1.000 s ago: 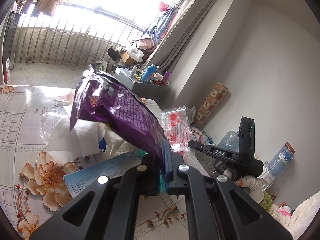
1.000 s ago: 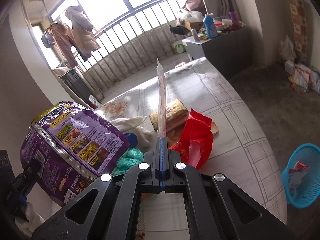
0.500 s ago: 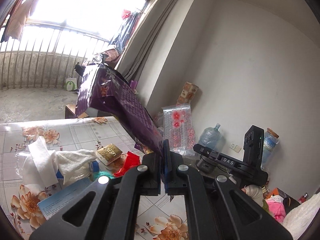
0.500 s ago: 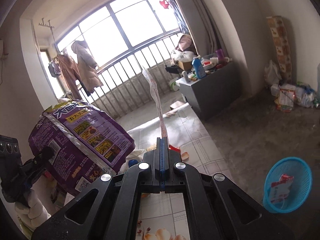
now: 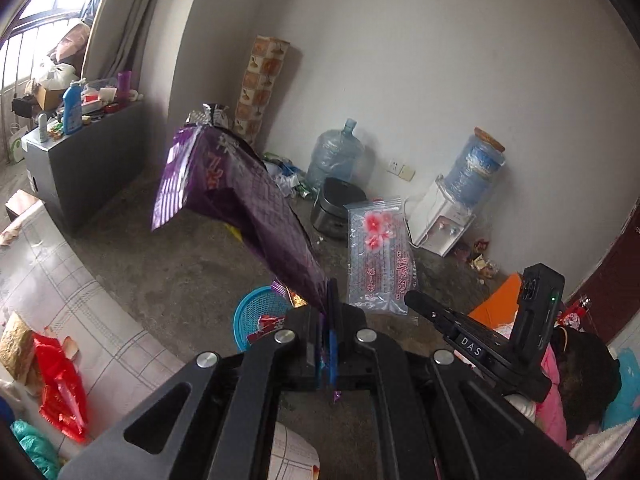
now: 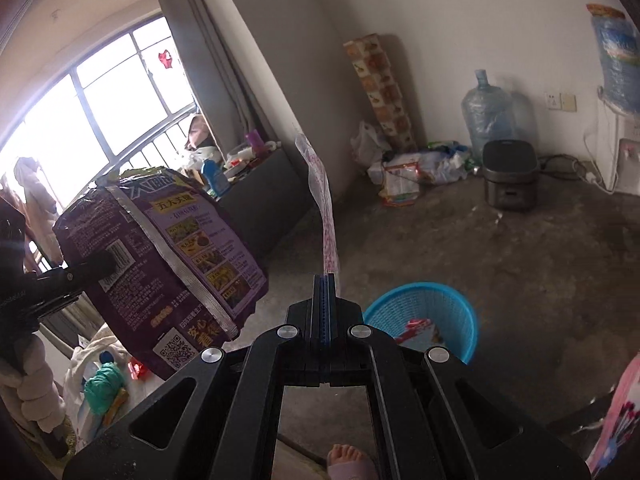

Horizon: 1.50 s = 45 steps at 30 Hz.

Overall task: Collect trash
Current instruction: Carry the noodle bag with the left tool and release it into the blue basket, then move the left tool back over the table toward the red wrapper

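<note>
My left gripper is shut on a big purple snack bag, held up in the air; the bag also shows in the right wrist view. My right gripper is shut on a clear plastic bag with red print, which stands edge-on above the jaws; it shows flat in the left wrist view. A blue mesh trash basket stands on the floor just beyond and below both grippers, with a red wrapper inside; in the left wrist view the basket is partly hidden by the gripper.
The table at the lower left holds a red wrapper, a biscuit pack and a teal bag. A grey cabinet, water jugs, a rice cooker and a dispenser line the walls. A bare foot is below.
Both grippers have swung right, away from the table and window, carrying their bags. The blue basket is now close below and ahead of them.
</note>
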Motion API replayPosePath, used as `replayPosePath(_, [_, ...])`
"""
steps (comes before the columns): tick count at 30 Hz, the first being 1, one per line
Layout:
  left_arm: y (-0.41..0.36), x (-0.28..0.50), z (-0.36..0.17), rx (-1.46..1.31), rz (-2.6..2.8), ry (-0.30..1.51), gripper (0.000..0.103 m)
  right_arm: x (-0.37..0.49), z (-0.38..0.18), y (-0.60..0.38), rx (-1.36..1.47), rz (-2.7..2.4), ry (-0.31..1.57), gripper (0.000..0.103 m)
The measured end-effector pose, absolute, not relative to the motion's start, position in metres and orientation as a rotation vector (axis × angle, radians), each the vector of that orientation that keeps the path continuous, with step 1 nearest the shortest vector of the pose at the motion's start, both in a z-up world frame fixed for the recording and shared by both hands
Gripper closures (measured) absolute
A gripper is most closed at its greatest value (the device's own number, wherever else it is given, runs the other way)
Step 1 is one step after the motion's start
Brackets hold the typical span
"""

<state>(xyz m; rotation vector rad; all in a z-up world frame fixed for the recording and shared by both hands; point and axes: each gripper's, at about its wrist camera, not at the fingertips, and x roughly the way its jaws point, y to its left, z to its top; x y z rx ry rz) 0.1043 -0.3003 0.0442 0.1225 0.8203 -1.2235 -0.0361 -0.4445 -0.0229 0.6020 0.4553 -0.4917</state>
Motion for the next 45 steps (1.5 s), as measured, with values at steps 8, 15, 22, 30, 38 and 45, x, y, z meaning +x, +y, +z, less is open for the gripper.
replayPosePath(8, [-0.457,0.119,-0.071,0.379,-1.230,1.030,0.101,-0.013,-0.120,-0.516,0.818,-0.570,0.593,0.103])
replayPosePath(15, [-0.524,0.139,-0.191,0.596,-1.111,1.231,0.047,0.026,-0.223,-0.563,1.003,-0.575,0.742,0.097])
replayPosePath(22, [-0.513,0.163,-0.178,0.528,-1.055,1.235,0.046,0.009,-0.264,-0.560,1.102,-0.635,0.810,0.080])
replayPosePath(30, [-0.456,0.160,-0.080,0.444,-1.050,1.052,0.042,0.006,-0.234,-0.556,1.016,-0.622,0.761,0.079])
replayPosePath(38, [-0.336,0.155,0.002,0.310,-1.053,0.966,0.035,0.141,-0.354,-0.566,0.629,-0.467,1.545,0.079])
replayPosePath(45, [-0.215,0.165,0.013,0.236,-0.833,0.957,0.034,0.176,-0.461,-0.580,0.654,-0.478,1.868,0.076])
